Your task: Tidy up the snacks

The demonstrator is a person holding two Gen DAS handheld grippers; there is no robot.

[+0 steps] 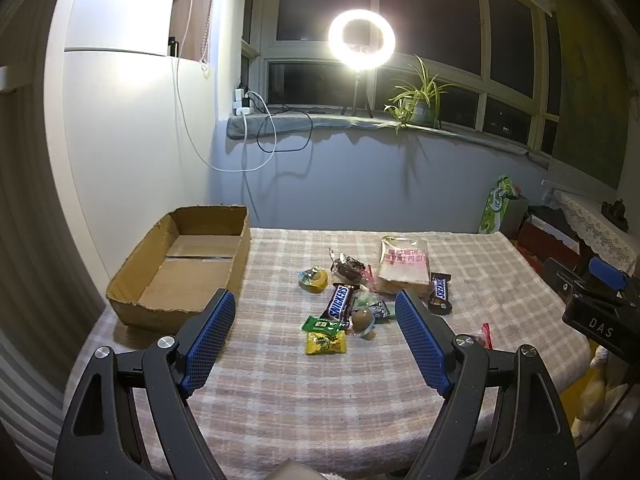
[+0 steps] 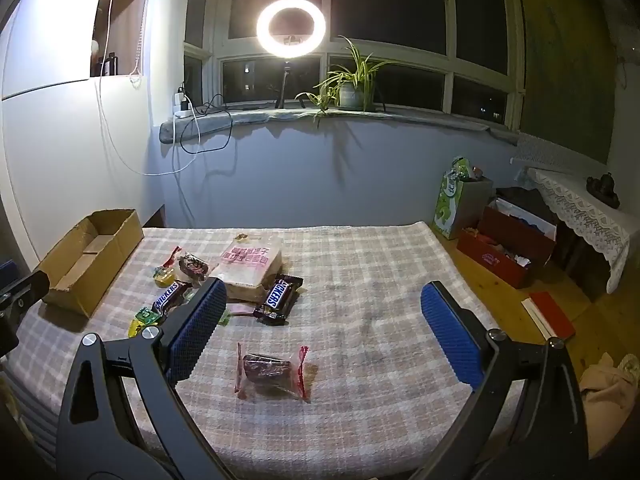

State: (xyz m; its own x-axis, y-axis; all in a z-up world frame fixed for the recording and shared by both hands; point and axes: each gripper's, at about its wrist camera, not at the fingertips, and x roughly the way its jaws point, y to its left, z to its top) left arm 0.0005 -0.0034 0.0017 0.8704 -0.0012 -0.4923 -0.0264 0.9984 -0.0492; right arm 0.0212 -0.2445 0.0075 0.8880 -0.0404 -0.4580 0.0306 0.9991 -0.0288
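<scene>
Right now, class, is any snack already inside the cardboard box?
No, the cardboard box shows only its bare bottom, while the snacks lie on the checked tablecloth.

Plaid-covered table [image 2: 380, 304], bearing an open cardboard box [image 1: 180, 268] at left, a snack pile [image 1: 352, 300] mid-table, one red-wrapped snack [image 2: 272, 372] apart.

Ring light [image 1: 362, 40] glaring — room dim, edges warped.
</scene>
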